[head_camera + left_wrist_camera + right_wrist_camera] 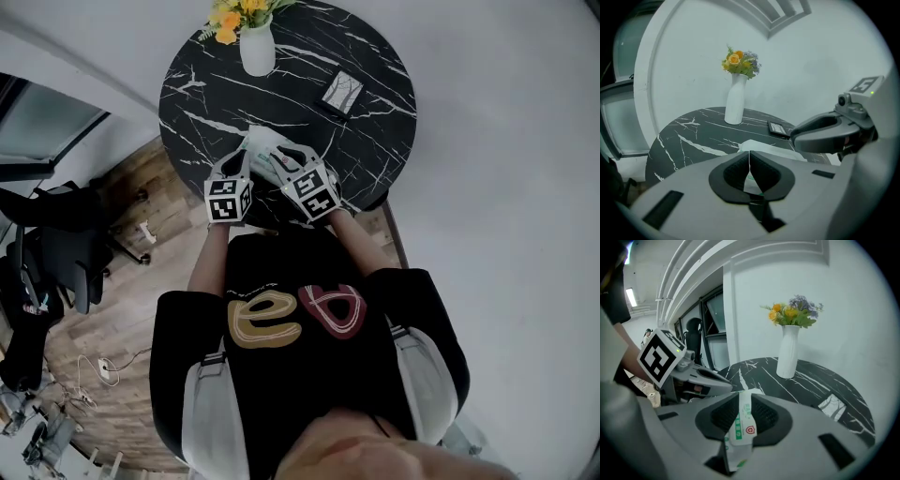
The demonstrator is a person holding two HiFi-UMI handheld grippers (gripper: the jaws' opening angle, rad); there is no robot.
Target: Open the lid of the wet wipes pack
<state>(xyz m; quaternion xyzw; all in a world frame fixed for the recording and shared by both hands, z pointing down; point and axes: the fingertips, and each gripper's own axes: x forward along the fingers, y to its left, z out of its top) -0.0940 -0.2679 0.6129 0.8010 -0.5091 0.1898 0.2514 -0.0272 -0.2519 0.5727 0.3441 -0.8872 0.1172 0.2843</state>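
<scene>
The wet wipes pack (263,147), white with green print, lies near the front edge of the round black marble table (375,141). Both grippers meet over its near end. My left gripper (244,161) is shut, and a thin white edge of the pack (765,149) is pinched between its pads (749,161). In the right gripper view, a white flap of the pack (740,425) with a green label stands between the jaws of my right gripper (742,411), which are a little apart. The pack's lid is hidden.
A white vase of yellow and orange flowers (257,42) stands at the table's far side. A small dark phone-like slab (341,91) lies to the right of the middle. A black chair (66,253) stands on the wooden floor at the left.
</scene>
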